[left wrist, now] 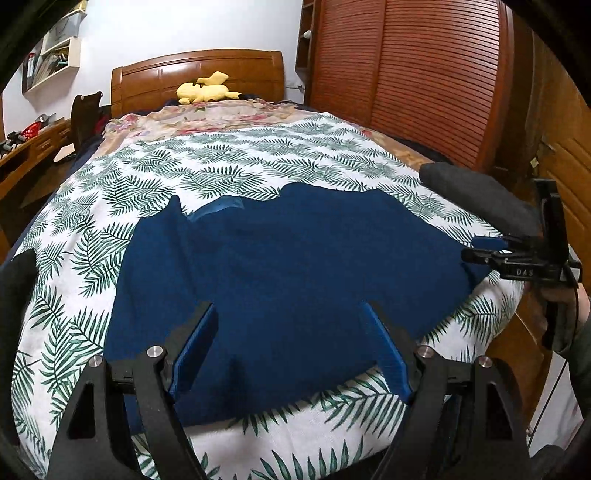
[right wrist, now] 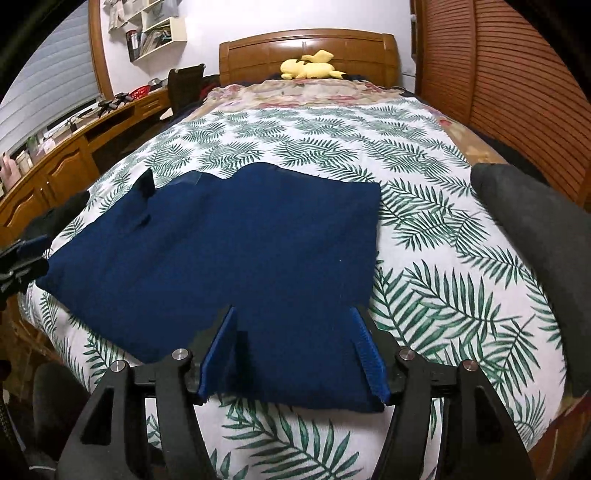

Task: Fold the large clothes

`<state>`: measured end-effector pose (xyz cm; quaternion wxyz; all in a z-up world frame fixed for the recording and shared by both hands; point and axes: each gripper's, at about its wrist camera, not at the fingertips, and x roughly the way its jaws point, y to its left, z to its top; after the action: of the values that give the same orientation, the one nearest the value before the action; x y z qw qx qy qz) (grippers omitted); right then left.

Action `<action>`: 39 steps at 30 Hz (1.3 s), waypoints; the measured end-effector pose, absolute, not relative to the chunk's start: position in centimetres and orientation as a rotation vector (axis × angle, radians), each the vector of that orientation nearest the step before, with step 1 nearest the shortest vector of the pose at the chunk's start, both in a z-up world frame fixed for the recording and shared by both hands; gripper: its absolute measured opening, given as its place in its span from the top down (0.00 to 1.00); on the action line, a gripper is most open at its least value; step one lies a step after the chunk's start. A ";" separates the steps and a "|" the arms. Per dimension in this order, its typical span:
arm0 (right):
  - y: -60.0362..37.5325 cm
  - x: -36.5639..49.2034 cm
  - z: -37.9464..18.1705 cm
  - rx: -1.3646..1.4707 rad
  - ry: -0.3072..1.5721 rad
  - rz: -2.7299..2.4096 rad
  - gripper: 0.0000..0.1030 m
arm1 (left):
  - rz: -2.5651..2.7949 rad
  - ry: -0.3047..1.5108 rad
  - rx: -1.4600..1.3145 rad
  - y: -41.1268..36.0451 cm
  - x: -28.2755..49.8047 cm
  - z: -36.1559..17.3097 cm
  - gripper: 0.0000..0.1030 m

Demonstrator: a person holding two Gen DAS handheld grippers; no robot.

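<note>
Left wrist view shows the dark blue knitted garment (left wrist: 295, 280) lying flat, partly folded, on the palm-leaf printed bedspread (left wrist: 229, 162), both left gripper (left wrist: 291, 347) and right gripper (right wrist: 293, 347) wide open, holding nothing, apparently poised over its near edge for another fold.

I look along a bed (right wrist: 424, 229) spread with a white sheet printed in green palm fronds; beyond that lies a floral quilt (right wrist: 295, 94). A wooden headboard (right wrist: 306, 46) closes the bed's far end, with a yellow plush toy (right wrist: 310, 68) lying just before it. Right of the bed stands a slatted wooden wardrobe (left wrist: 406, 74). Left of the bed runs a wooden desk (right wrist: 55, 158) under a window blind (right wrist: 48, 81), and white wall shelves (right wrist: 159, 29) hang left of the headboard.
</note>
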<state>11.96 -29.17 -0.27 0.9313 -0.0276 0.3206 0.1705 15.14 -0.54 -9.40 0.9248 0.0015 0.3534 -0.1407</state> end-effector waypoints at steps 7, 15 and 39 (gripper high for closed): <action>-29.3 11.0 -0.2 -0.062 0.657 0.335 0.37 | -0.298 0.737 0.000 -1.1 14.2 -9.8 0.22; -30.2 11.6 -1.4 -0.038 0.704 0.315 0.34 | -0.302 0.757 0.007 -1.7 14.2 -10.5 0.22; -30.1 14.6 -3.7 0.160 0.850 0.342 0.40 | -0.299 0.867 0.013 -1.2 15.6 -15.3 0.22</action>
<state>14.63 -30.14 -3.71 0.8939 0.0771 0.4098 0.1647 15.64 -1.22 -15.34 0.8967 0.0064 0.4183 -0.1444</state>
